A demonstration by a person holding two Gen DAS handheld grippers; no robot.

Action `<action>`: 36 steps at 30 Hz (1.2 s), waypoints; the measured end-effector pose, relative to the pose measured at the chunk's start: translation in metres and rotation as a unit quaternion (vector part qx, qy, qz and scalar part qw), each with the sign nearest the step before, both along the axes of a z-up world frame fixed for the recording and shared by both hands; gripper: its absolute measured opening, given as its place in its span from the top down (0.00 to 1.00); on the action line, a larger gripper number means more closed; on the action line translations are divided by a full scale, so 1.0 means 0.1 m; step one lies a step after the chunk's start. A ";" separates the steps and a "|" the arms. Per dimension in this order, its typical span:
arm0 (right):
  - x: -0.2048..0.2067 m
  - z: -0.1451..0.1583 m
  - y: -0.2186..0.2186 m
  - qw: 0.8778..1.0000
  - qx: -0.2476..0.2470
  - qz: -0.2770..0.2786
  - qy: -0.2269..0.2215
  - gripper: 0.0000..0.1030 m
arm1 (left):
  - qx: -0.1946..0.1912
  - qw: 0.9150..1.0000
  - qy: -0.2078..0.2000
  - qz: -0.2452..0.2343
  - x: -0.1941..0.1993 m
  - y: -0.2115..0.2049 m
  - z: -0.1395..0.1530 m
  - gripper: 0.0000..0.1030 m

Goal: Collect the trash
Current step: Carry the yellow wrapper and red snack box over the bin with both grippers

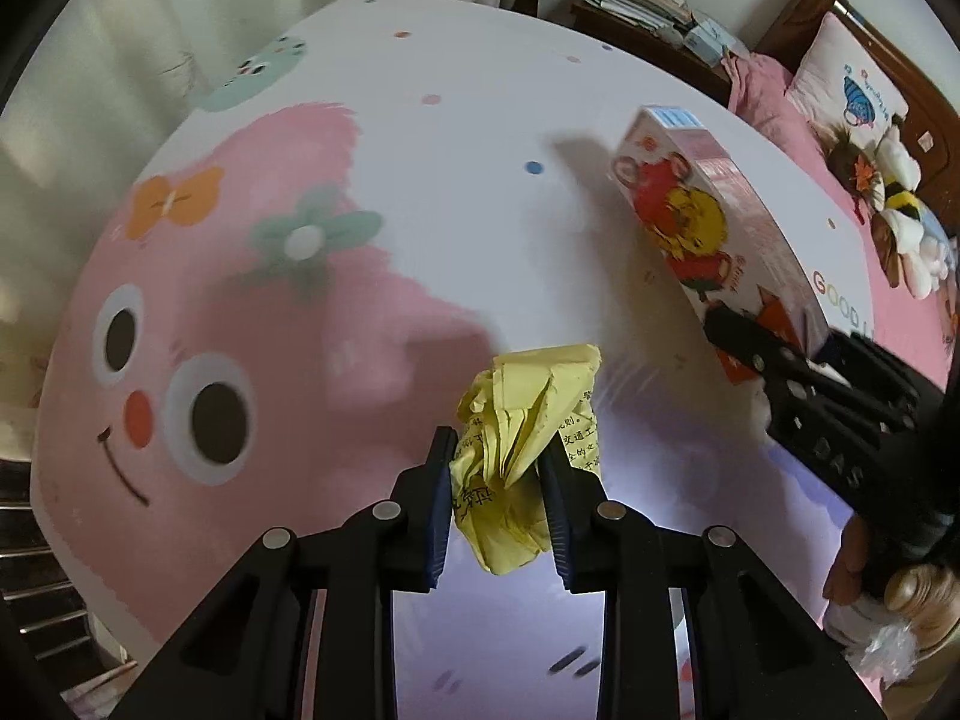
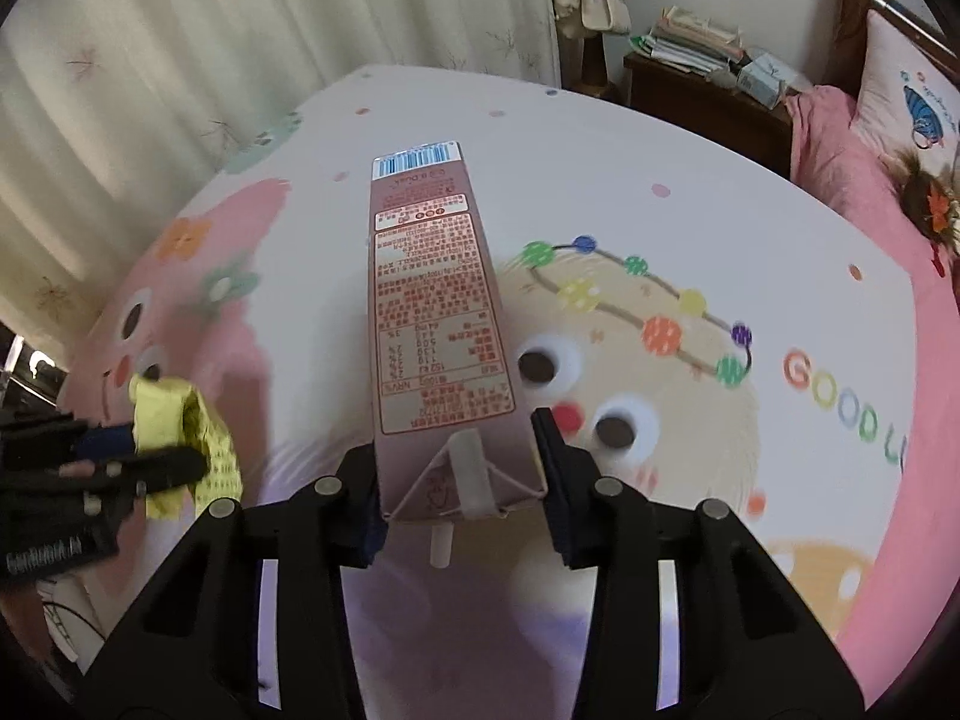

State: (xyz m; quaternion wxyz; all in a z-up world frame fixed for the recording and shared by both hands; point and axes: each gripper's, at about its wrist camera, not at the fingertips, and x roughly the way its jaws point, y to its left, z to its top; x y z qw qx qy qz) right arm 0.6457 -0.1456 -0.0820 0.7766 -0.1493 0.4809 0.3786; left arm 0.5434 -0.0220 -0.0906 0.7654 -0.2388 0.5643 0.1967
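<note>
Crumpled yellow paper (image 1: 522, 456) sits clamped in the left claw (image 1: 499, 504); the right claw (image 2: 459, 480) grips a pink carton (image 2: 438, 324).

1 crumpled yellow paper (image 1: 528, 420), 1 pink drink carton (image 2: 438, 312), 2 claws (image 1: 498, 468) (image 2: 459, 468)

The left gripper (image 1: 501, 468) pinched a crumpled yellow paper wad (image 1: 522, 456) above the cartoon-printed table (image 1: 420, 192), while to its right the right gripper (image 1: 780, 354) gripped a tilted pink drink carton (image 1: 714, 210)
</note>
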 end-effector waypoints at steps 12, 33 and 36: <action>-1.44 0.20 -0.37 0.996 0.005 -0.074 0.050 0.64 | 0.049 0.997 -0.021 -0.056 -1.28 0.28 0.53 0.74; -5.01 0.09 0.14 0.977 0.006 -0.200 0.068 0.64 | 0.055 0.970 -0.052 -0.230 -4.25 0.86 0.48 0.74; -5.33 -0.06 0.15 0.977 -0.014 -0.197 0.080 0.64 | 0.040 0.967 -0.037 -0.247 -4.47 0.79 0.33 0.74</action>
